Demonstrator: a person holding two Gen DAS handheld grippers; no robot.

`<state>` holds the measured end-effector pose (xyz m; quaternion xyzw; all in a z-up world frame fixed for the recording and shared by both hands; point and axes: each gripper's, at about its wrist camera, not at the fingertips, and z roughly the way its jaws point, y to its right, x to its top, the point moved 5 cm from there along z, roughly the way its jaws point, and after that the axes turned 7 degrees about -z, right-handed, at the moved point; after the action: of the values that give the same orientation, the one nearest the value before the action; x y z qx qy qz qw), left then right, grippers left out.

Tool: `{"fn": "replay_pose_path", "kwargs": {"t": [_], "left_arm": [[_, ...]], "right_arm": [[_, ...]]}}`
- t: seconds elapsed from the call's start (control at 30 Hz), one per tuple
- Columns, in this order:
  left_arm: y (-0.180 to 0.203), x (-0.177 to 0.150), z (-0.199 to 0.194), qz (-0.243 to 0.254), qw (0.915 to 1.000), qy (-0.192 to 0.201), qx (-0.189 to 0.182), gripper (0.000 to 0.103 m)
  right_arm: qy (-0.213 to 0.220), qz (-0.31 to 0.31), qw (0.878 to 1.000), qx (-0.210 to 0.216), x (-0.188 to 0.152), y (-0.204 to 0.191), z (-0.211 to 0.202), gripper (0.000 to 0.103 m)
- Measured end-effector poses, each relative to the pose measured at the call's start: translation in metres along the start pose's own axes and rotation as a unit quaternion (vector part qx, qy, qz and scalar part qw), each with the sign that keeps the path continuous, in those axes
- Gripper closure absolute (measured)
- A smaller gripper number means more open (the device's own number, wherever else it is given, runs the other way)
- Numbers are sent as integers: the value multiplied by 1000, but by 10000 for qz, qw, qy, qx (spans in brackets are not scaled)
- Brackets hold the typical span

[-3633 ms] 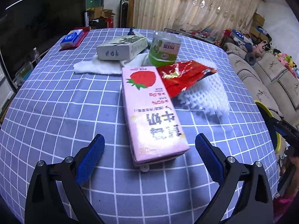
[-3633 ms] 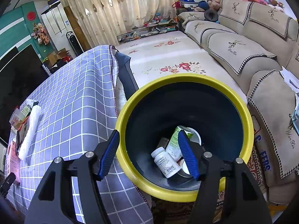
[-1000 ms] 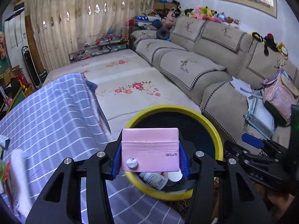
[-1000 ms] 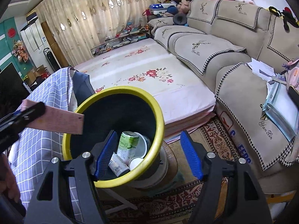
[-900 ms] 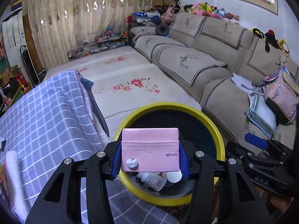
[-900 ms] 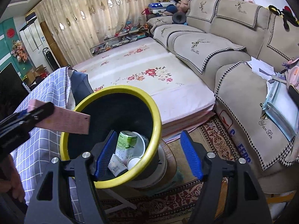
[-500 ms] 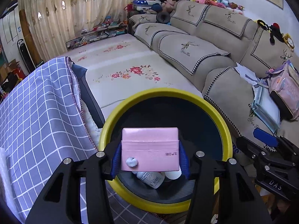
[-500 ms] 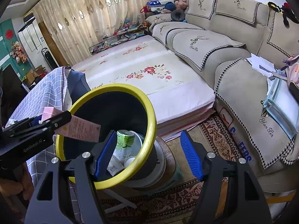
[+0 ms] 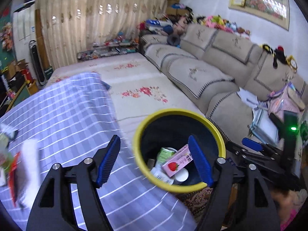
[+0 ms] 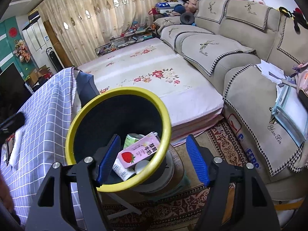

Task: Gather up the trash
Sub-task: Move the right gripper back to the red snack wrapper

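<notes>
My left gripper (image 9: 154, 159) has just spread its ribbed blue pads, nothing between them. The boxy pink strawberry milk carton (image 10: 139, 152) lies inside the round yellow-rimmed bin (image 10: 77, 119), long axis toward two o'clock. My right gripper (image 10: 152, 157) gapes empty.

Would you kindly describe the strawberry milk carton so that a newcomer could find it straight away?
Look for the yellow-rimmed dark bin standing between the checked-cloth table and the beige sofa. Inside it, on top of the other trash, lies the pink carton, tilted. It is the only pink item there, with a red strawberry printed on it, beside a green-and-white container.
</notes>
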<state>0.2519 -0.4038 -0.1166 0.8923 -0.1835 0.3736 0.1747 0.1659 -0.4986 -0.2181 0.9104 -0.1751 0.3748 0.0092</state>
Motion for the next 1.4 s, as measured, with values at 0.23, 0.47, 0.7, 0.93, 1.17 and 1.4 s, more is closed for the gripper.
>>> {"fn": "replay_pose_path", "kwargs": {"t": [0.23, 0.47, 0.7, 0.93, 1.17, 1.4], "left_arm": [[-67, -13, -87, -424, 9976, 472, 294, 14], [-134, -36, -162, -806, 9899, 889, 762, 8], [-201, -69, -219, -1291, 9771, 1140, 1253, 6], [-276, -109, -279, -1876, 9529, 1382, 1940, 6], [-319, -134, -305, -2291, 9374, 1465, 2175, 5], [-320, -137, -297, -2273, 9397, 1388, 2148, 5]], "right_arm": [[64, -292, 9994, 147, 4, -40, -10, 35], [97, -725, 9967, 352, 5, -98, -20, 34], [157, -1178, 9909, 630, 4, -168, -30, 33], [43, -1785, 9758, 1261, -11, -263, -32, 32], [-46, -2306, 9548, 1876, -26, -350, -38, 32], [-51, -2555, 9460, 1994, -20, -401, -33, 32]]}}
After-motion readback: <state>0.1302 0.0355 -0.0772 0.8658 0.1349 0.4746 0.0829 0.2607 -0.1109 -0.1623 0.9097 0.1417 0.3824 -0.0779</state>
